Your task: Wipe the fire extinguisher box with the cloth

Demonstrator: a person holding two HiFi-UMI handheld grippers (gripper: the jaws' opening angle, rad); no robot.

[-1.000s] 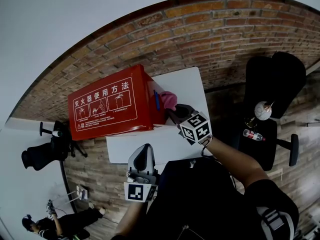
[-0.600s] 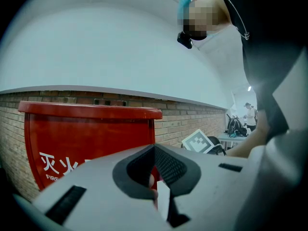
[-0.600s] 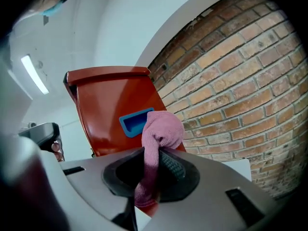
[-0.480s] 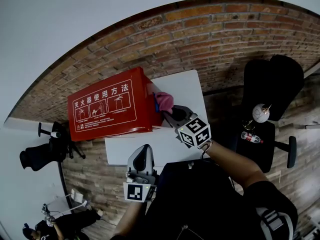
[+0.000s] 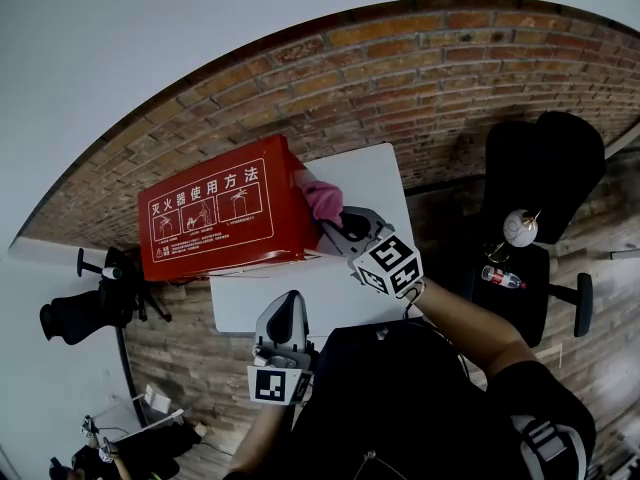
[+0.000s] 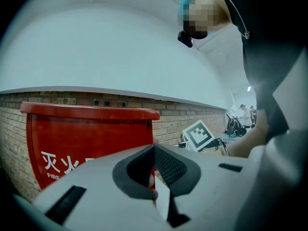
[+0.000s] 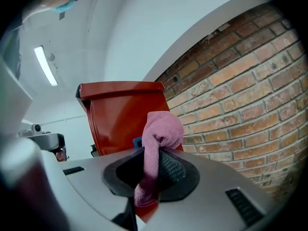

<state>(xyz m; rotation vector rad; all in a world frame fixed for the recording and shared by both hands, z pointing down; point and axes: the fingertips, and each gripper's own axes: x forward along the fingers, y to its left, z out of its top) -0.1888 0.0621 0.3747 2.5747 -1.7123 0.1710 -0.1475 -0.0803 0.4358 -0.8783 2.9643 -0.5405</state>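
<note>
Cloth (image 7: 161, 131), clenched in right gripper (image 7: 151, 163), lies against fire extinguisher box (image 7: 120, 117) end.

The left hand-held gripper (image 6: 154, 153) is cutting off the white lettering (image 6: 55, 162) on the fire extinguisher box (image 6: 86, 129) at eight o'clock. In the right gripper view, the cloth (image 7: 161, 134) is hiding most of a blue patch (image 7: 137, 142). From the head view, the label (image 5: 205, 218) is showing fine print too small to read.
</note>
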